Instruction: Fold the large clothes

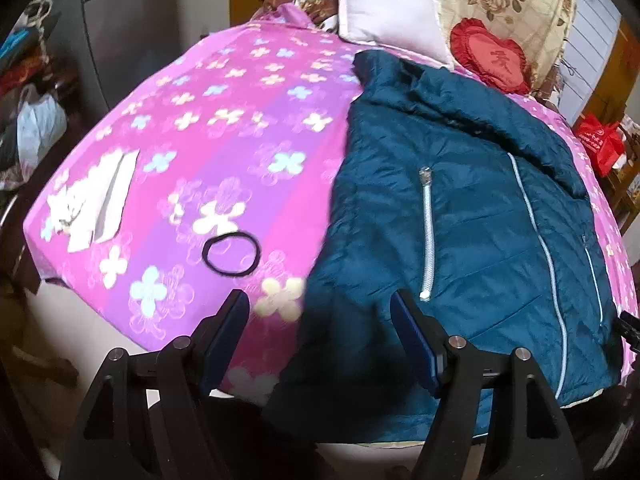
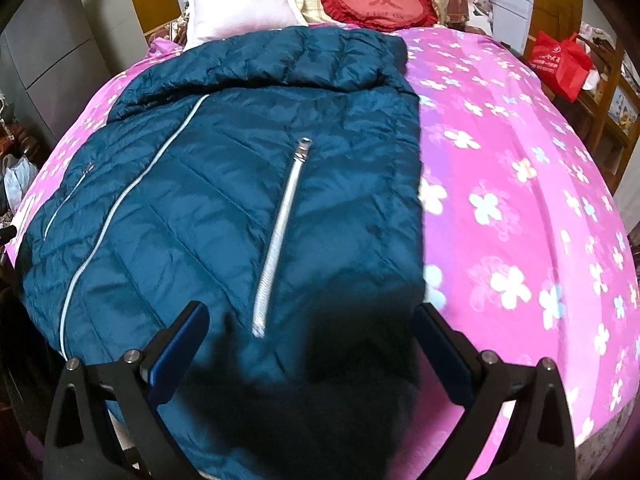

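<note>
A dark teal quilted jacket (image 1: 472, 208) lies flat on the pink flowered bedsheet (image 1: 224, 128), front up, with silver zippers and its hood toward the pillows. It also shows in the right wrist view (image 2: 208, 184). My left gripper (image 1: 320, 312) is open and empty, hovering over the jacket's left hem edge. My right gripper (image 2: 312, 320) is open and empty, hovering over the jacket's right lower part, near the pocket zipper (image 2: 280, 236).
A black hair tie (image 1: 232, 254) and white folded papers (image 1: 100, 200) lie on the sheet left of the jacket. A pink pillow (image 2: 240, 4) and red heart cushion (image 2: 380, 0) sit at the headboard. A red bag (image 2: 560, 64) stands beside the bed at right.
</note>
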Available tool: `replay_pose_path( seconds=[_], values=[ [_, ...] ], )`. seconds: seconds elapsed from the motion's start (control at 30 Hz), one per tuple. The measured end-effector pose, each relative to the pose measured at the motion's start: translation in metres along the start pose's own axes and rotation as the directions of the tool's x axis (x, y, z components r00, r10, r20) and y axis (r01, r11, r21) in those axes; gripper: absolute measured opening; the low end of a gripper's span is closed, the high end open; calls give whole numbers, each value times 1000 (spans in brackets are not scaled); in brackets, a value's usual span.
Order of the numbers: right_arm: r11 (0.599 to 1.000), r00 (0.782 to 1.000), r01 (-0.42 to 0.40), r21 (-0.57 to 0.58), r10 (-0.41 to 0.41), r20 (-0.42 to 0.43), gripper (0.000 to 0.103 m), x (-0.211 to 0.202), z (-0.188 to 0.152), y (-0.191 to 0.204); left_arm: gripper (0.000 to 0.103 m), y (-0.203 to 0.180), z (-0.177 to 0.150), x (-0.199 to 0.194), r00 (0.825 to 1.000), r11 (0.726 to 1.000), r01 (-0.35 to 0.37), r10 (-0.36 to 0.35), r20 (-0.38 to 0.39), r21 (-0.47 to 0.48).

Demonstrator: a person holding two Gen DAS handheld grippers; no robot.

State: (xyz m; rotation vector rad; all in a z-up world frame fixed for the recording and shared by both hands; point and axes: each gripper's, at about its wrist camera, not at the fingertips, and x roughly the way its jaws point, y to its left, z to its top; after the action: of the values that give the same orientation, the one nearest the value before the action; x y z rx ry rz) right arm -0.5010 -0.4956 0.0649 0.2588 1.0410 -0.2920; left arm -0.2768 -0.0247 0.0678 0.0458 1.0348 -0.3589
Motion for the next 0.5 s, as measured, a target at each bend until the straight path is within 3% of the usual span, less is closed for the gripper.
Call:
replay_pose_path(
  seconds=[0.17, 0.37, 0.5],
  values=[
    [999, 1000, 0, 50, 1, -19, 103, -7, -12, -22, 55, 7, -9, 14, 993, 994, 97, -100, -61, -50],
    [993, 999, -22, 117, 26, -31, 103, -8, -25, -44, 55, 2, -20, 37, 984, 992, 116, -122, -127, -52],
    [992, 995, -65, 107, 72, -63, 103, 0, -32, -44, 56, -3, -18, 37, 987, 993, 108, -112, -116, -39]
  ],
)
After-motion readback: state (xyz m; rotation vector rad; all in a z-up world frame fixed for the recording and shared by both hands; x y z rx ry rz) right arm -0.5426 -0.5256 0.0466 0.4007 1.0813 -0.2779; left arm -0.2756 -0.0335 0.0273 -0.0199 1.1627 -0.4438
